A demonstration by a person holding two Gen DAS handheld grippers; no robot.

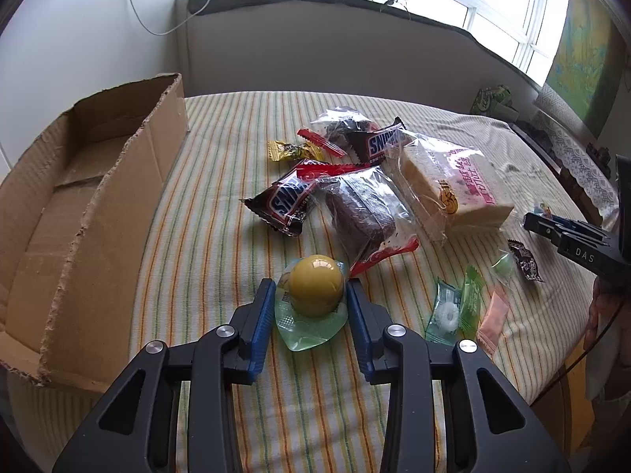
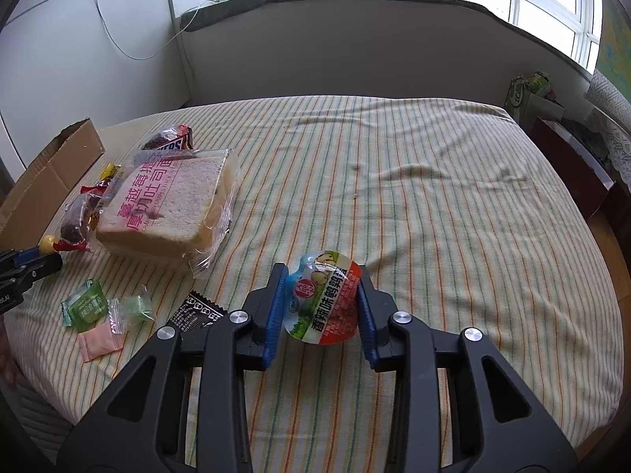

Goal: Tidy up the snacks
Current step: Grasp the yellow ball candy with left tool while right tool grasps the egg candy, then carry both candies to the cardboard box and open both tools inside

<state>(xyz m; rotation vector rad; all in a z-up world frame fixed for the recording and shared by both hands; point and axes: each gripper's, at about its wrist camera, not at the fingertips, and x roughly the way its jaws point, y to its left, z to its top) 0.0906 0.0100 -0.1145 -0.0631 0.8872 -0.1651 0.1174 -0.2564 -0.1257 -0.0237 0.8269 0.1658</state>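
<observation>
A yellow egg-shaped snack in a clear green-tinted pack (image 1: 315, 291) lies on the striped sheet, and my left gripper (image 1: 309, 287) is shut on it, a blue pad on each side. In the right wrist view, my right gripper (image 2: 321, 276) is shut on a small cup with a red, white and green printed foil lid (image 2: 325, 303), tilted toward the camera. An open cardboard box (image 1: 79, 205) stands left of the left gripper. The right gripper's tip (image 1: 530, 222) shows at the right edge of the left wrist view.
A pile holds two Snickers bars (image 1: 290, 199), a wrapped chocolate cake (image 1: 366, 213), a bagged bread slice (image 2: 173, 205) and small candies (image 1: 295, 149). Green and pink candies (image 2: 94, 311) and a black sachet (image 2: 195, 311) lie near the front edge. The striped sheet (image 2: 434, 197) stretches to the right.
</observation>
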